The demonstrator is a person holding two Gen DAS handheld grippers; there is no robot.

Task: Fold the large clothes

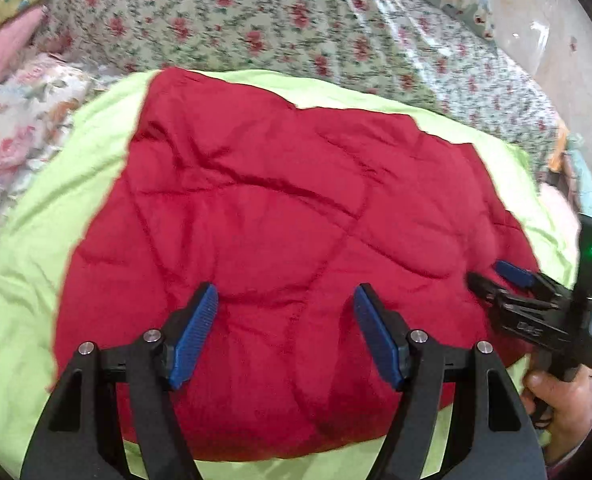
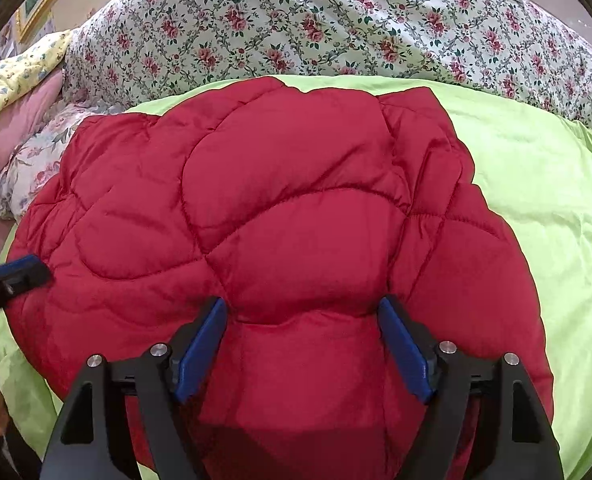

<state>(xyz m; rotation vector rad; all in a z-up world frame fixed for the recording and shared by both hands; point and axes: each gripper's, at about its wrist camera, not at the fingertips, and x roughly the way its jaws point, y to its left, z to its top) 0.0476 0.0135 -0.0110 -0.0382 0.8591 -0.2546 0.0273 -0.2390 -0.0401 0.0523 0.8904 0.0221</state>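
A red quilted puffer jacket (image 1: 280, 216) lies spread on a lime-green sheet (image 1: 28, 280); it also fills the right wrist view (image 2: 280, 208). My left gripper (image 1: 286, 300) is open and empty, just above the jacket's near part. My right gripper (image 2: 301, 312) is open, its blue pads at either side of a puffed ridge of the jacket near its front edge. The right gripper shows at the right in the left wrist view (image 1: 495, 276), over the jacket's right edge. The left gripper's tip shows at the far left of the right wrist view (image 2: 20, 270).
A floral bedspread (image 2: 335, 20) lies behind the green sheet (image 2: 543, 184). Floral and pink pillows (image 1: 20, 128) sit at the left. A yellow patterned pillow (image 2: 12, 76) lies at the back left. Bare floor (image 1: 547, 12) shows beyond the bed at the right.
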